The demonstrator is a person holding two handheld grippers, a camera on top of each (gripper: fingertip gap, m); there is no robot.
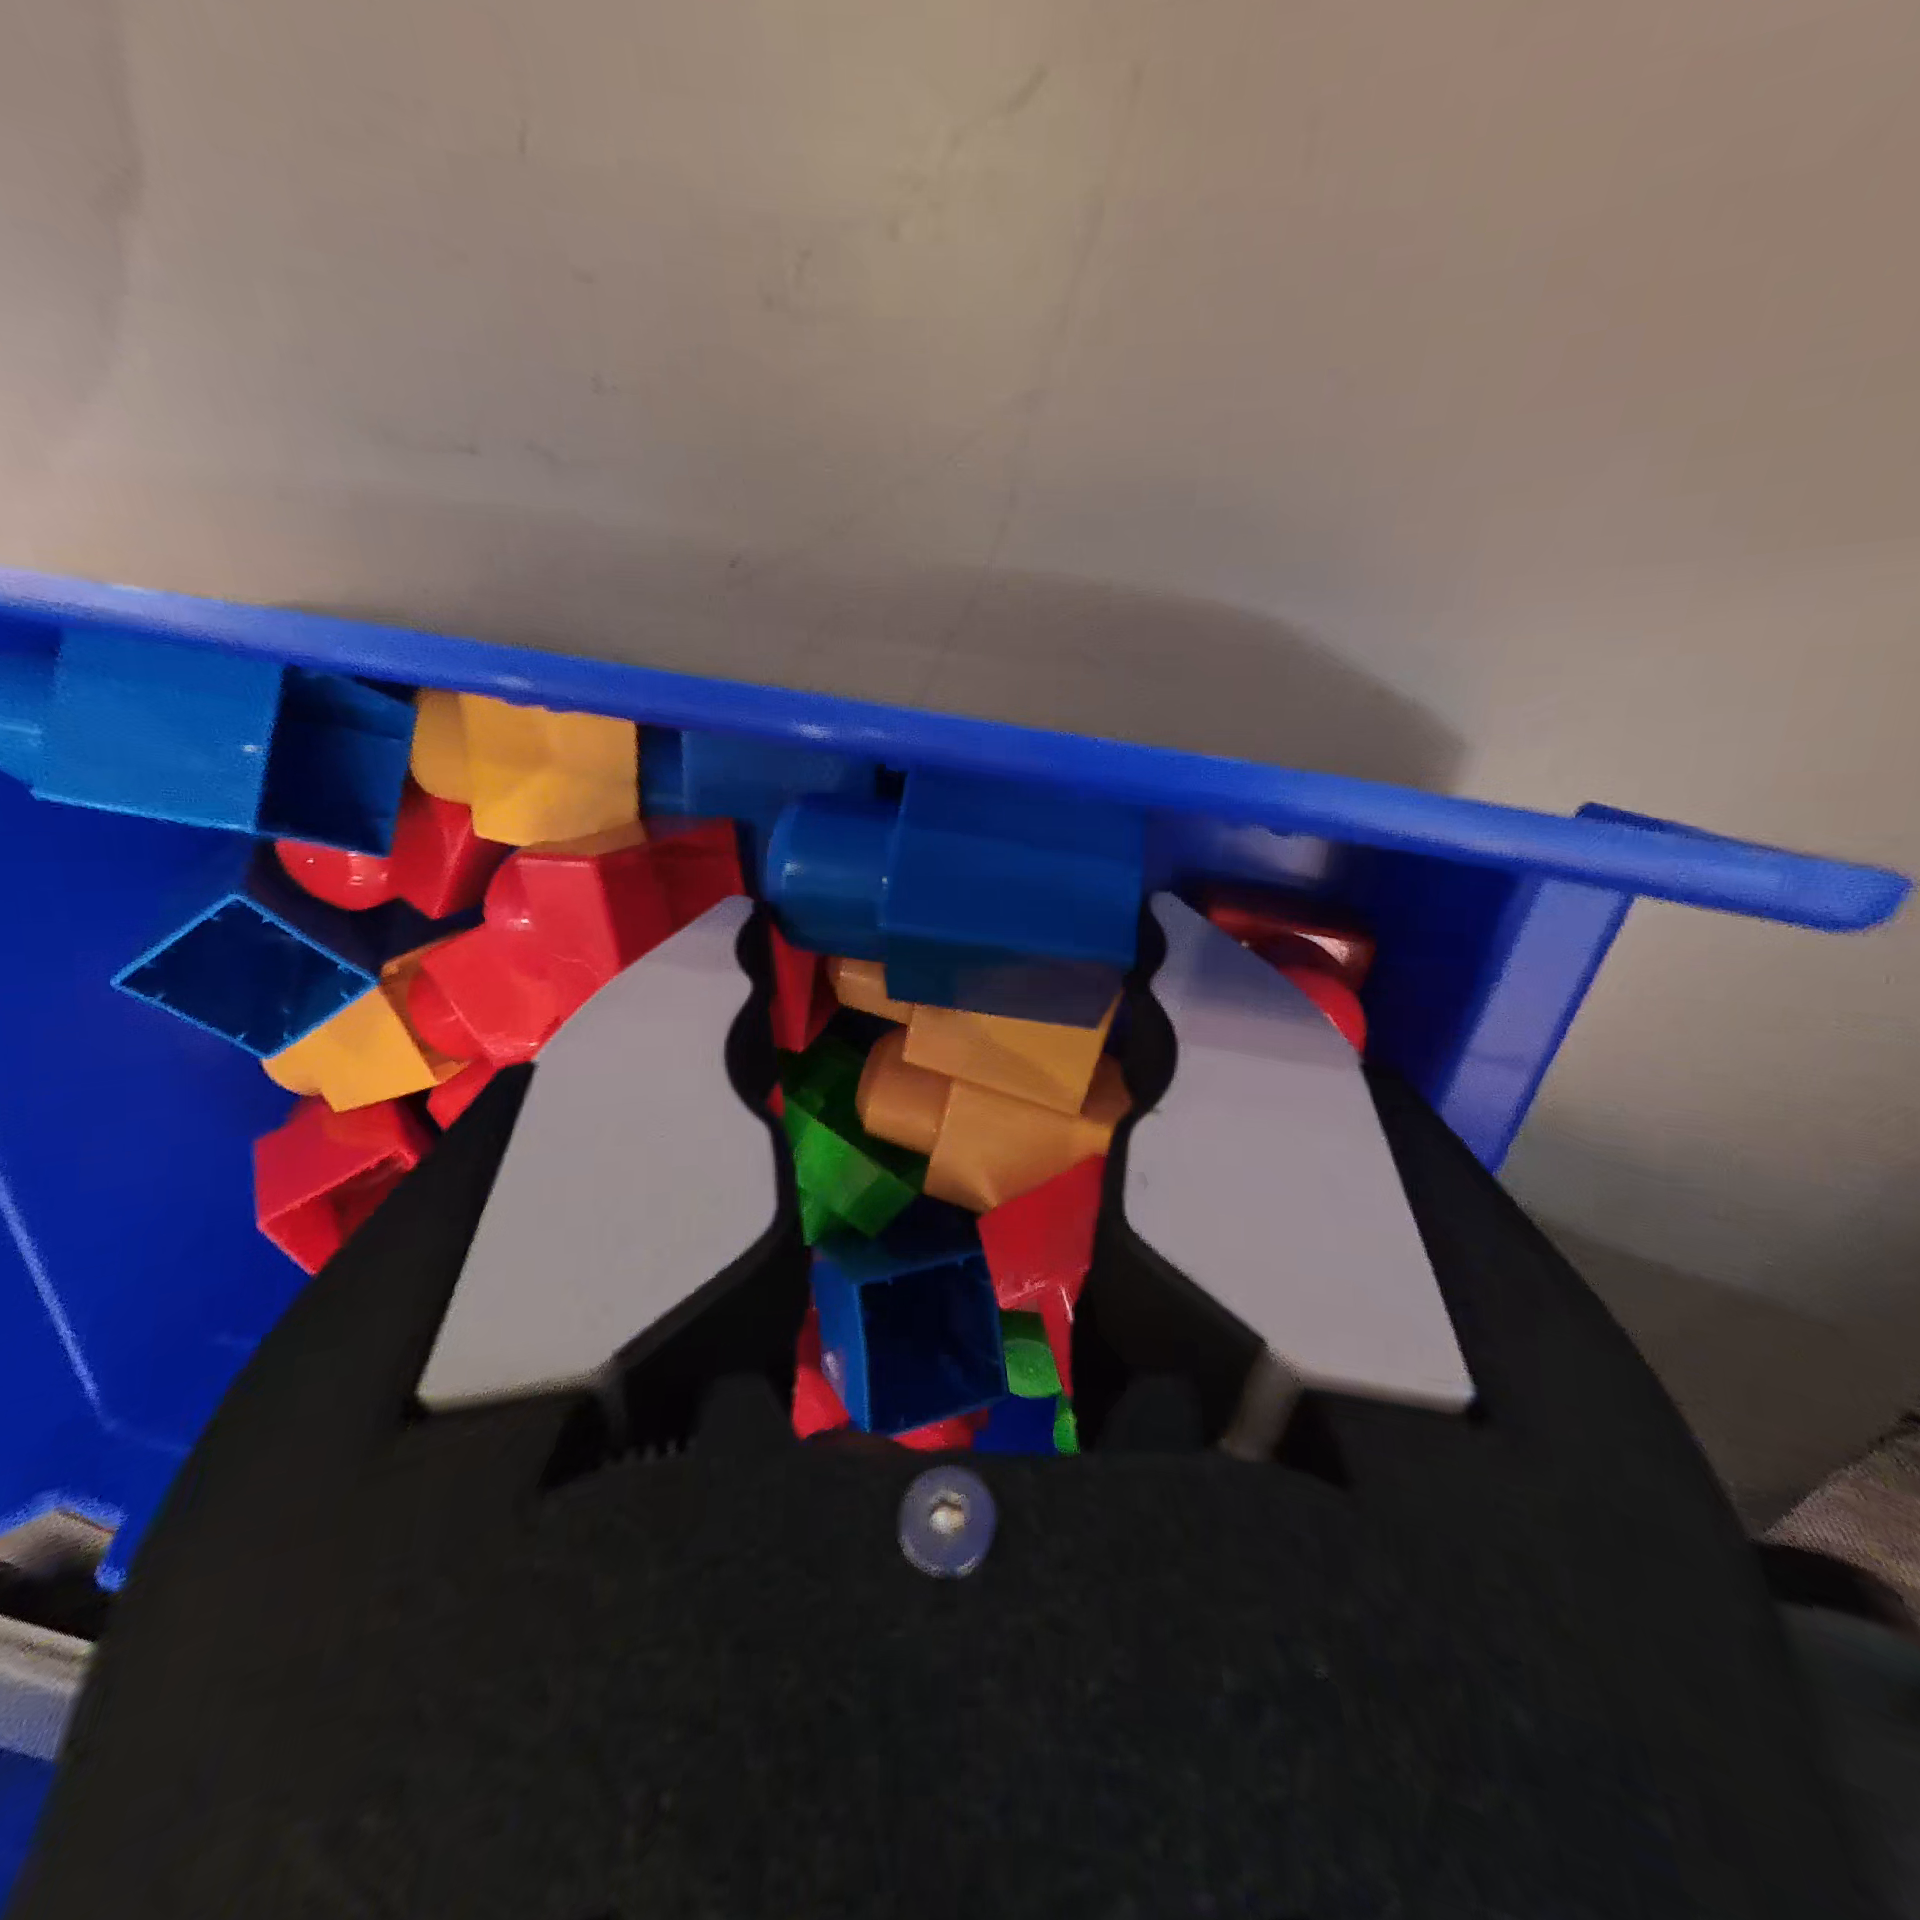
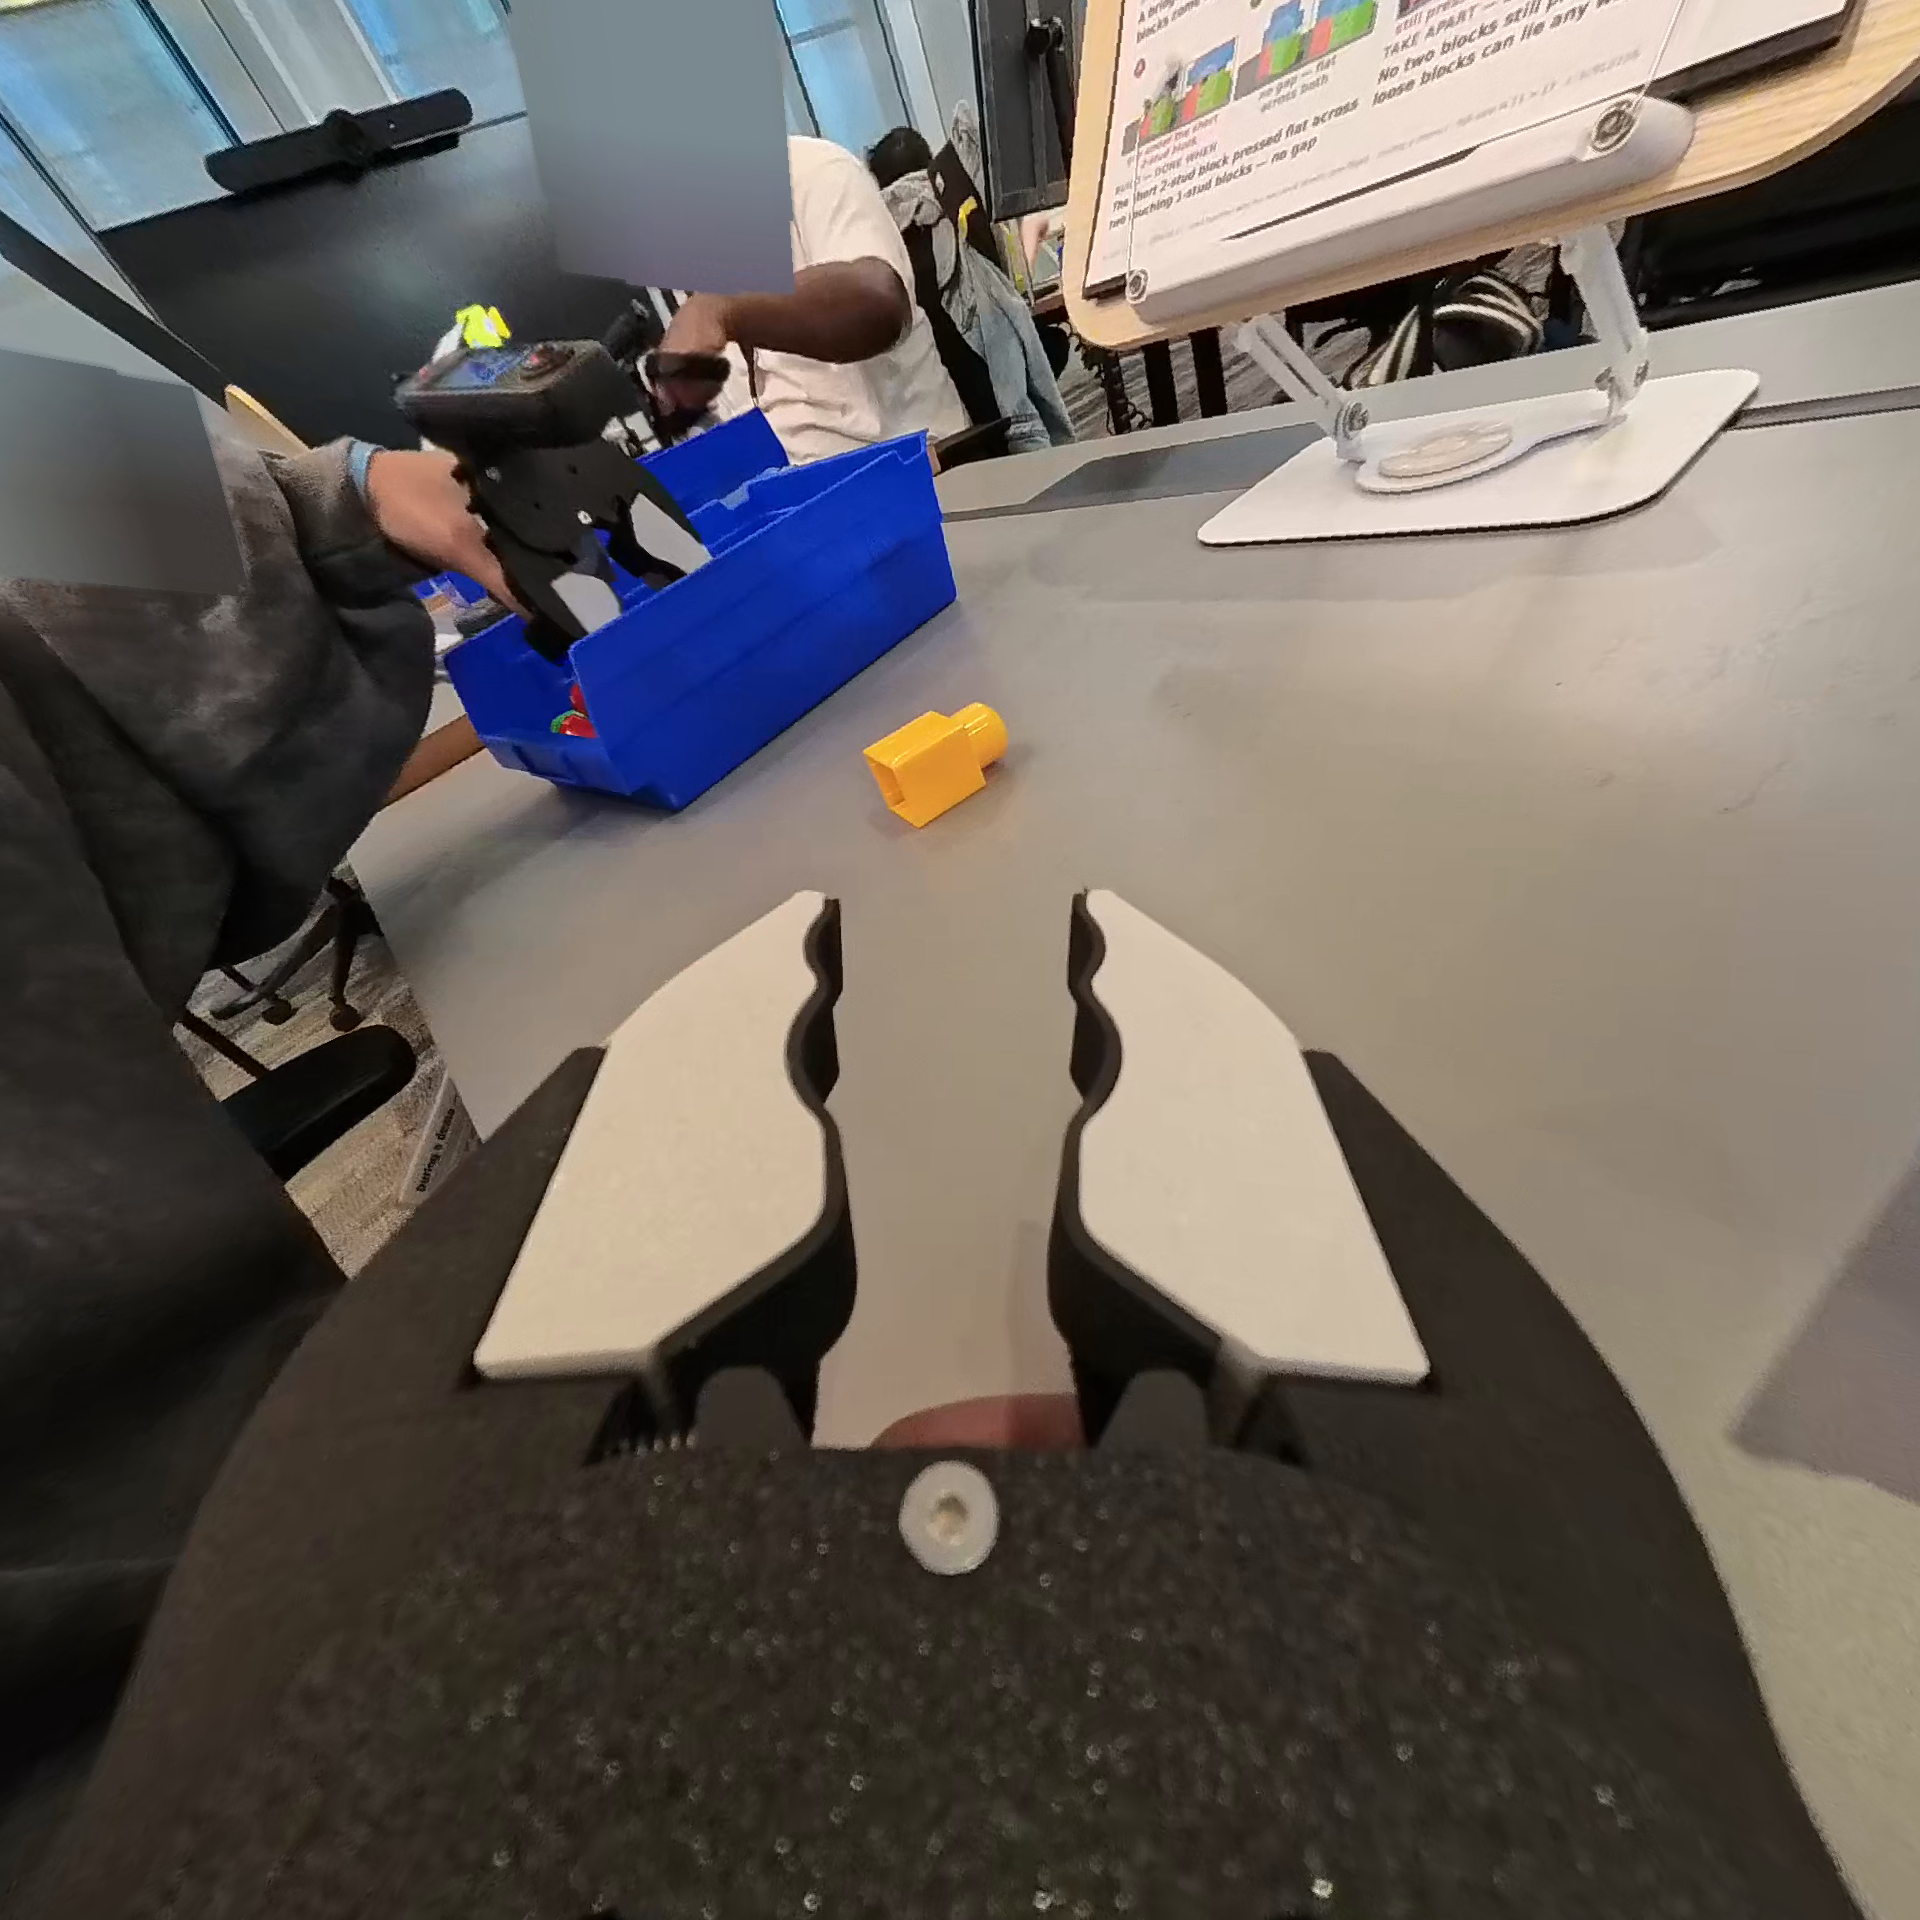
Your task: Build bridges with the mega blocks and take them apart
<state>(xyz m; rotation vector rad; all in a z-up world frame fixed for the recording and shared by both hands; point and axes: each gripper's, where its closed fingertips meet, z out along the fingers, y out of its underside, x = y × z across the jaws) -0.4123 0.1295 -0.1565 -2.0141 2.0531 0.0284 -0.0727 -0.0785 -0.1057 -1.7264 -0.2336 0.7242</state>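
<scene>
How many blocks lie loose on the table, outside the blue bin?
1: a yellow block on its side on the grey table, right of the blue bin. Others may be hidden.

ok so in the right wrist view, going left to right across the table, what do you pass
left tool dipping into the blue bin → yellow block lying on its side on the grey table → white stand base holding the instruction board

Office workspace, grey table [image 2: 1351, 779], glass partitions [image 2: 156, 94]
</scene>
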